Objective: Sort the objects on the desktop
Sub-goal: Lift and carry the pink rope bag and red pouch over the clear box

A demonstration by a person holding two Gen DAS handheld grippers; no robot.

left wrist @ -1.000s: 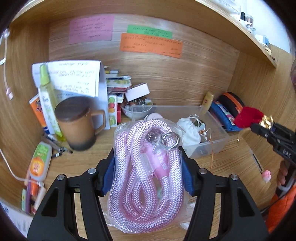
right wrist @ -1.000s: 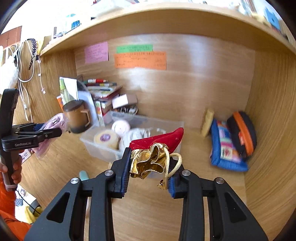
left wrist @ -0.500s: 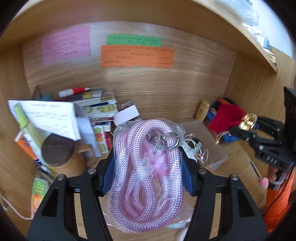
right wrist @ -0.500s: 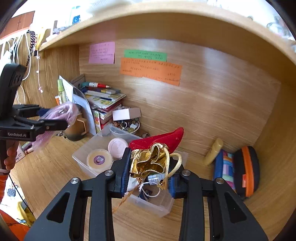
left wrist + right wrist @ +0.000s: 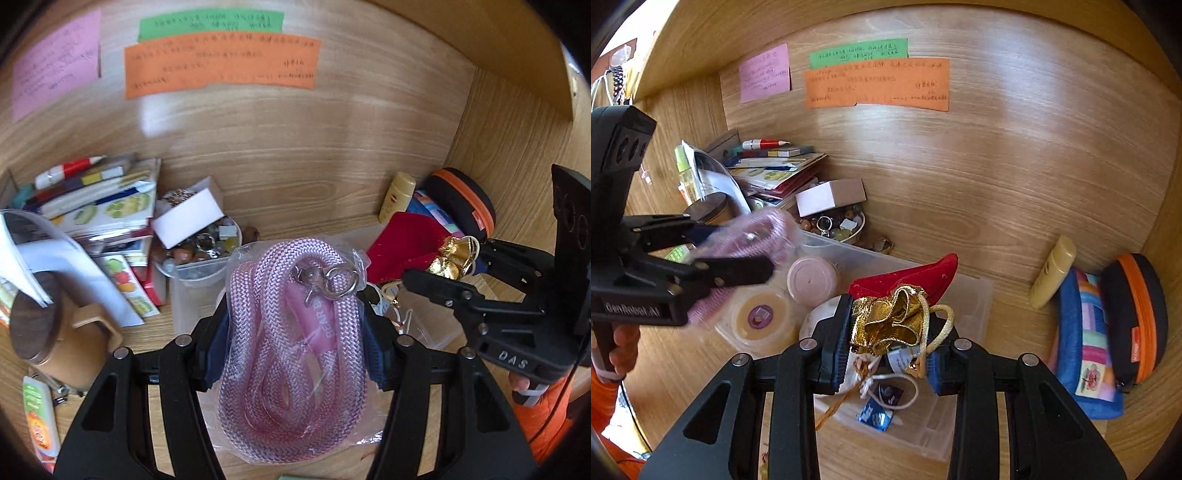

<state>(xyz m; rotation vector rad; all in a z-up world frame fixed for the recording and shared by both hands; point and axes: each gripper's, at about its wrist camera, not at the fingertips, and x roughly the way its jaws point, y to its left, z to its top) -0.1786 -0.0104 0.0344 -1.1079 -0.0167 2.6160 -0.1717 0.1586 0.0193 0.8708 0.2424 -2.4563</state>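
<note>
Above the clear plastic bin (image 5: 975,295), your right gripper (image 5: 886,343) clamps the gold neck of a red velvet pouch (image 5: 908,277), jaws narrow. Just to its left, your left gripper (image 5: 295,332) stands half wide, its pads pressed on a bagged coil of pink rope (image 5: 291,350), held over the bin's near end beside the lidded mug (image 5: 48,332)

Pink-and-white braided rope (image 5: 295,350), red-and-gold pouch (image 5: 905,295), orange note (image 5: 877,83)
</note>
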